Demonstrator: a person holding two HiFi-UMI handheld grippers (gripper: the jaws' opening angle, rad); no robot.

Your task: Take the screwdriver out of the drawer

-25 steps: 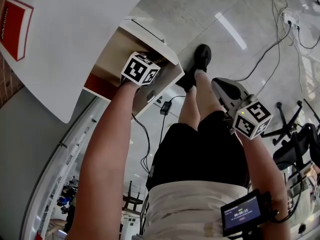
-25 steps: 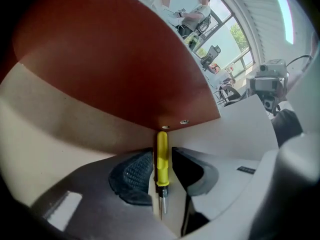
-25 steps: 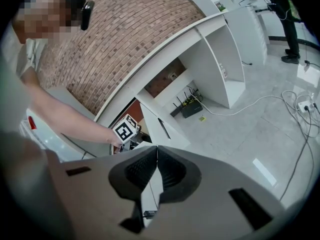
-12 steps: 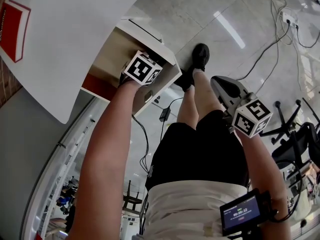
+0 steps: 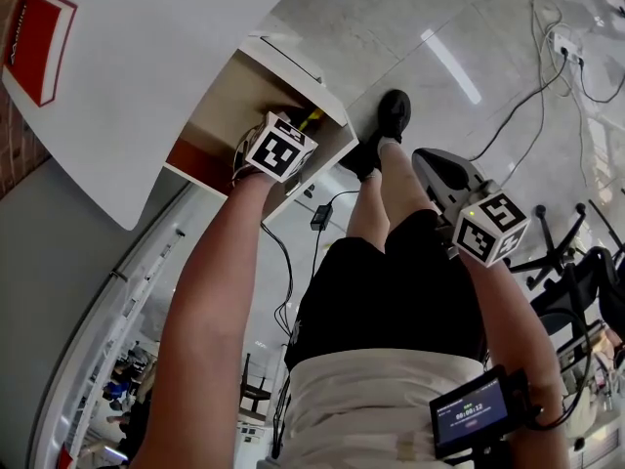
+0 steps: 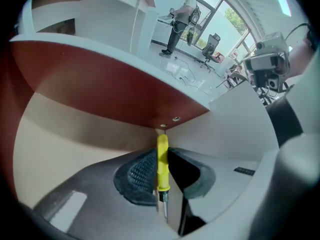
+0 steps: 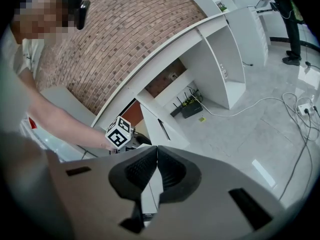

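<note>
In the head view, you are standing at a white surface [image 5: 146,66] over a pale marble floor [image 5: 391,27]. Its drawer [image 5: 229,106] is hanging open, and your left gripper [image 5: 293,130] is reaching into it. In the left gripper view, the jaws have just been closing and are now pinching the yellow screwdriver [image 6: 162,161] by its handle, inside the drawer's beige walls. In the right gripper view, your right gripper [image 7: 156,156] is hanging with its jaws together, holding nothing, facing a brick wall [image 7: 115,29].

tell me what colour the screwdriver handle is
Yellow; the screwdriver handle shows best in the left gripper view.
</note>
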